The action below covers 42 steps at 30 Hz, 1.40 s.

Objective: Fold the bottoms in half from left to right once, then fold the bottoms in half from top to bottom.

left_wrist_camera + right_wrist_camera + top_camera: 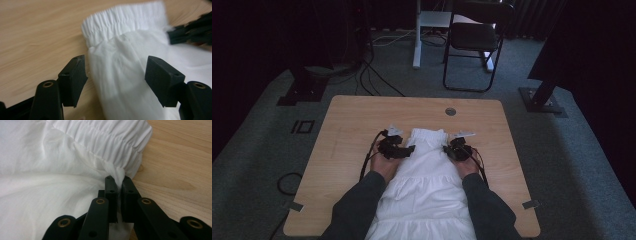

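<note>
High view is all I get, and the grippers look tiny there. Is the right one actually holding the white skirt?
Observer: Yes. The right gripper has its jaws shut on a pinch of the white skirt just below the gathered waistband.
Operator: And the left?
Observer: The left gripper is open; its jaws straddle the skirt's edge without pressing on it.
Operator: Anything under the fabric there?
Observer: Bare wooden table lies beside that edge.
</note>
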Tool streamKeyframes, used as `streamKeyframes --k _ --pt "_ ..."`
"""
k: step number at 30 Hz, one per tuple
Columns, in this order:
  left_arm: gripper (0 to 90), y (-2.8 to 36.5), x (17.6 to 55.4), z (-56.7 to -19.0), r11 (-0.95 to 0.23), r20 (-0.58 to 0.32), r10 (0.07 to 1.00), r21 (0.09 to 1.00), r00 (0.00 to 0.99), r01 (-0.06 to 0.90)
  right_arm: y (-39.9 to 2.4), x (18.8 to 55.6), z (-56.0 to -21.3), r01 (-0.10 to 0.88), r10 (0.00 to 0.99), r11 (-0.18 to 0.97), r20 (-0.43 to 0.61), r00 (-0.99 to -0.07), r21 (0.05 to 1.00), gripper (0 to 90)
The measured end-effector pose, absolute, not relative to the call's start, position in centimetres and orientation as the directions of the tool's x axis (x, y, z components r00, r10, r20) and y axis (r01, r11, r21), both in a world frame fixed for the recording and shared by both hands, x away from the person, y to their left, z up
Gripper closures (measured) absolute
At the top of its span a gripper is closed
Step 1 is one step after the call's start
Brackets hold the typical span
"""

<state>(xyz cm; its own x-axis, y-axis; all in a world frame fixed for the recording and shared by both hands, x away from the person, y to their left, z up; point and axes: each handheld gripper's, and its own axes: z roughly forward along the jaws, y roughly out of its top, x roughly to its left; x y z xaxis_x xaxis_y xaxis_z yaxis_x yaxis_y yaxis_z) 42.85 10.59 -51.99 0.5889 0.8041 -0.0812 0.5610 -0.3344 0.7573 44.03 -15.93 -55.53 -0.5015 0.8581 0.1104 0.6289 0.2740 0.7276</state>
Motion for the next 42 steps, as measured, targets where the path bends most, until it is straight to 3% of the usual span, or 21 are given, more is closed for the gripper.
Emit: streamKeyframes --k 7,11,16,23,26,31,34,35,36,37,42 --pt "28.5 8.9 44.2 -53.9 -0.351 -0.063 0.826 0.721 0.56 0.598 -16.0 44.0 -55.6 0.629 0.857 0.268 0.116 -0.501 0.73 84.9" --pt "24.9 9.1 45.1 -55.0 -0.329 -0.095 0.839 0.697 0.536 0.637 -16.0 44.1 -55.6 0.63 0.856 0.268 0.119 -0.503 0.729 84.9" --pt "17.6 8.9 45.5 -55.3 -0.323 -0.098 0.831 0.718 0.548 0.617 -16.1 44.1 -55.6 0.631 0.856 0.267 0.122 -0.502 0.728 84.9" --pt "16.6 8.5 45.6 -55.1 -0.326 -0.13 0.811 0.708 0.57 0.626 -16.1 44.1 -55.6 0.632 0.855 0.262 0.129 -0.502 0.729 85.0" --pt "21.0 7.9 45.5 -55.1 -0.377 -0.066 0.812 0.7 0.58 0.607 -16.1 44.0 -55.6 0.631 0.855 0.26 0.129 -0.502 0.731 85.0" --pt "46.6 8.7 45.7 -55.0 -0.372 -0.046 0.822 0.71 0.568 0.597 -16.2 44.1 -55.6 0.633 0.851 0.261 0.136 -0.507 0.729 83.2" --pt "55.2 9.2 45.6 -55.1 -0.366 -0.052 0.817 0.722 0.574 0.587 -16.6 44.7 -55.4 0.652 0.817 0.264 0.195 -0.543 0.71 69.3" --pt "55.6 9.2 45.6 -55.1 -0.366 -0.052 0.817 0.722 0.574 0.587 -16.6 44.7 -55.4 0.652 0.817 0.264 0.195 -0.543 0.71 69.3" --pt "55.6 9.2 45.6 -55.2 -0.37 -0.044 0.817 0.725 0.575 0.581 -16.6 44.9 -55.3 0.656 0.812 0.271 0.199 -0.549 0.705 64.0" --pt "55.8 9.1 45.5 -55.2 -0.373 -0.039 0.817 0.726 0.575 0.579 -16.7 45.4 -54.9 0.663 0.833 0.27 0.175 -0.524 0.699 45.7" --pt "55.7 9.1 45.4 -55.2 -0.367 -0.037 0.821 0.73 0.57 0.577 -15.9 46.5 -54.9 0.663 0.823 0.274 0.186 -0.536 0.697 26.5"
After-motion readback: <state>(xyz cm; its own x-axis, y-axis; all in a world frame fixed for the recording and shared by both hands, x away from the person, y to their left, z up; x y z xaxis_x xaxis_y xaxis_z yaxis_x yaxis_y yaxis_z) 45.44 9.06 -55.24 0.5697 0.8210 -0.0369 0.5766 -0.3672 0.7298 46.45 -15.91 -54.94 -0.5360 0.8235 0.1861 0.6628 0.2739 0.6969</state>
